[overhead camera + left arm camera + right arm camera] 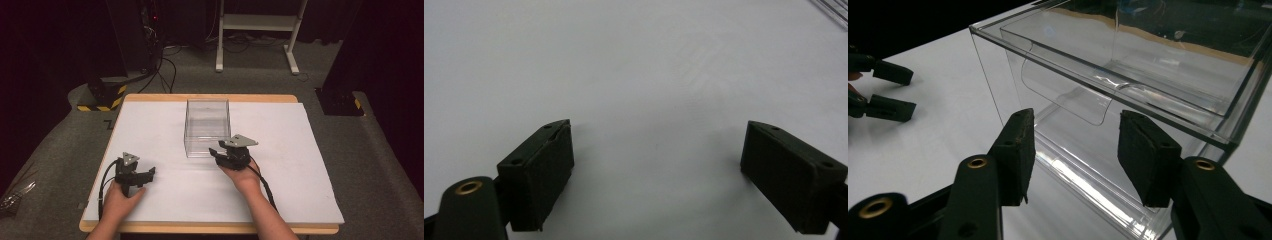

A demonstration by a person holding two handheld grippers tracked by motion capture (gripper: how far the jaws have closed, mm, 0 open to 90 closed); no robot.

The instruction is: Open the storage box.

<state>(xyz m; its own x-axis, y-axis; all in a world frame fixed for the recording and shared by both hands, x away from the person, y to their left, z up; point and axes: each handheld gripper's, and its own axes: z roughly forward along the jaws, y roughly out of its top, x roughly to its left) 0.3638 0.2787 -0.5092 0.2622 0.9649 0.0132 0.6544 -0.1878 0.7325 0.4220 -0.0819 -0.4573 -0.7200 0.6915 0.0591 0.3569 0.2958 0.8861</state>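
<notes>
Right fingers: the right gripper (1075, 155) has its jaws parted to a middling gap and holds nothing; its foam pads (1023, 150) sit just in front of the near wall of the clear box (1128, 85), aimed below the curved finger notch (1068, 95) in that wall.
Left fingers: the left gripper (656, 170) has its jaws spread wide and empty, low over the bare white sheet (634, 65).
Box position: the clear box (207, 127) stands upright at the middle of the white sheet (165, 195), with the right gripper (227, 151) at its near right corner and the left gripper (141, 176) well apart near the front left.
Slip risk: the walls look smooth and glossy, so a pinch on the thin edge could slide off, in my judgement.
Shove risk: the box seems light and nothing braces it; a push from the right jaws may skate it away across the sheet.
Tilt risk: pulling at the notch alone could tip the whole box instead of opening it.
Misjudging risk: transparent walls and reflections make the true edge hard to read, so the jaws may close short of it.
</notes>
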